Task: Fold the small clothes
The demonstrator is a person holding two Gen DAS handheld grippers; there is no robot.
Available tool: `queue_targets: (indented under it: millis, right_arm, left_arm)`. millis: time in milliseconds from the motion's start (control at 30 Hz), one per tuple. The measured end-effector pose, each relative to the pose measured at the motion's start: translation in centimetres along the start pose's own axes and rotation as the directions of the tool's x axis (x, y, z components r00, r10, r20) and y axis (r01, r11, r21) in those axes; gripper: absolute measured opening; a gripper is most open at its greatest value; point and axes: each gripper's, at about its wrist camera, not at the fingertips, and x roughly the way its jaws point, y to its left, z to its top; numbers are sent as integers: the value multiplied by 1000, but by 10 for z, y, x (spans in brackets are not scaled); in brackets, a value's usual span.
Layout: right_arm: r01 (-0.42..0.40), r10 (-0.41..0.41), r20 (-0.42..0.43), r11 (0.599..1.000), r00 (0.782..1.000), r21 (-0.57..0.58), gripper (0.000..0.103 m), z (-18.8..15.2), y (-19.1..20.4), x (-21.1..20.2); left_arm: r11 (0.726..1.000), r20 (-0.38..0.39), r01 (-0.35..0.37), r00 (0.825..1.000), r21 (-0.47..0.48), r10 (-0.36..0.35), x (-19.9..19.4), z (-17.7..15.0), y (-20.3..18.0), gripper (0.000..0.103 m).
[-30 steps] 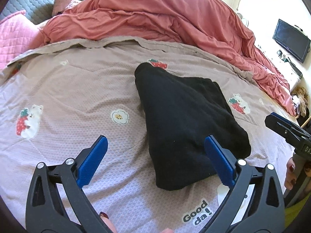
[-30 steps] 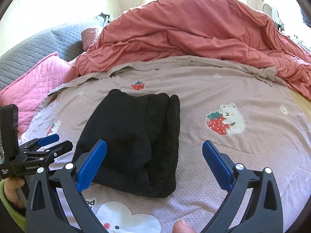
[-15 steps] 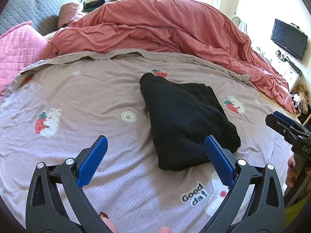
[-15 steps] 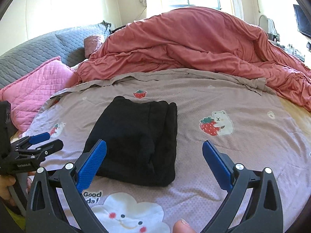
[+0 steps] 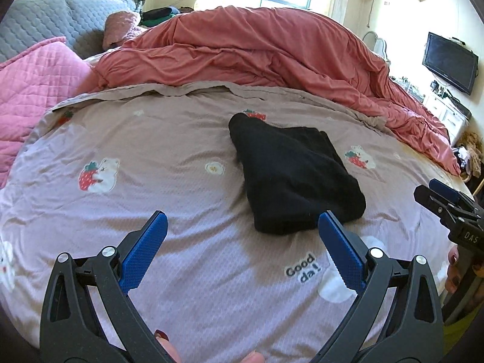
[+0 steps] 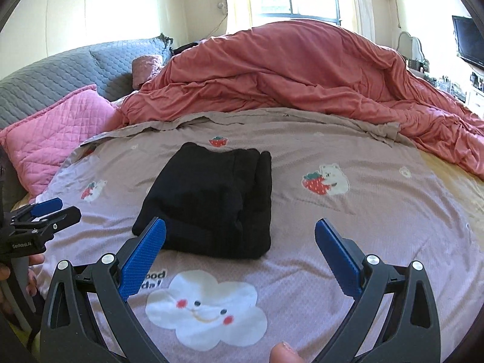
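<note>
- Both cameras sit higher and further back than a second ago: the black garment looks smaller in each view and more of the room shows above the bed. The garment itself keeps the same shape and spot.
- Left hand-held gripper: jaws spread wide, nothing between them, hanging over the printed sheet on the near side of the garment, not touching it.
- Right hand-held gripper: also wide and empty, over the cloud print; its left pad overlaps the garment's near corner in the view, but I judge that as line of sight, not contact.
- Each unit shows in the other's view: right hand-held gripper at the right edge of the left wrist view, left one at the left edge of the right wrist view. Both well apart from the cloth.
- Garment location: mid-bed on the sheet, a strawberry print just beyond its far edge, bear print to its right, red duvet heaped behind.
- Status, as a judgement: it lies as a compact stacked bundle, layered edges visible along the right side in the right wrist view. Fold looks finished for this item.
- Left to do: probably nothing on this piece beyond moving it aside. No other small clothes visible on the sheet, so I can't tell whether more are queued.
</note>
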Motion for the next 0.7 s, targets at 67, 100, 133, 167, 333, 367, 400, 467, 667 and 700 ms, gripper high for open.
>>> queue_targets:
  millis: [67, 100, 133, 167, 333, 367, 400, 467, 667, 700]
  right_arm:
    - [3, -3, -6, 1000, 1000, 3, 98, -6, 1, -2]
    - [12, -12, -3, 1000, 1000, 4, 98, -9, 2, -3]
    - [17, -17, -2, 1000, 1000, 0, 98, -11, 3, -4]
    - [23, -23, -1, 1000, 1000, -8, 98, -14, 5, -5]
    - [82, -80, 34, 995, 996, -57, 98, -21, 13, -10]
    - [87, -85, 42, 995, 996, -54, 98, -23, 13, -12]
    - [90, -87, 47, 994, 995, -55, 98, -26, 14, -14]
    - [94, -92, 44, 994, 995, -56, 98, -31, 14, -15]
    - [93, -94, -23, 994, 995, -56, 98, -55, 17, -8]
    - [85, -87, -41, 995, 995, -43, 98, -58, 16, -6]
  left_arm:
    - [1000, -8, 2, 1000, -5, -2, -2, -7, 1, 93]
    - [1000, -13, 4, 1000, -7, -4, -3, -10, 2, 93]
    - [1000, -19, 7, 1000, -8, -7, -4, -13, 2, 93]
    - [1000, -24, 9, 1000, -11, -9, -5, -16, 3, 93]
    - [1000, -44, 12, 999, -15, -13, -7, -34, 2, 93]
    - [1000, -49, 15, 999, -18, -16, -7, -37, 1, 93]
    - [1000, -52, 18, 998, -22, -19, -7, -40, 2, 93]
    - [999, -59, 21, 998, -31, -23, -7, -46, 1, 93]
    - [1000, -62, 8, 998, -22, -9, -9, -59, -2, 93]
    - [1000, -67, 9, 998, -19, -11, -8, -61, -2, 93]
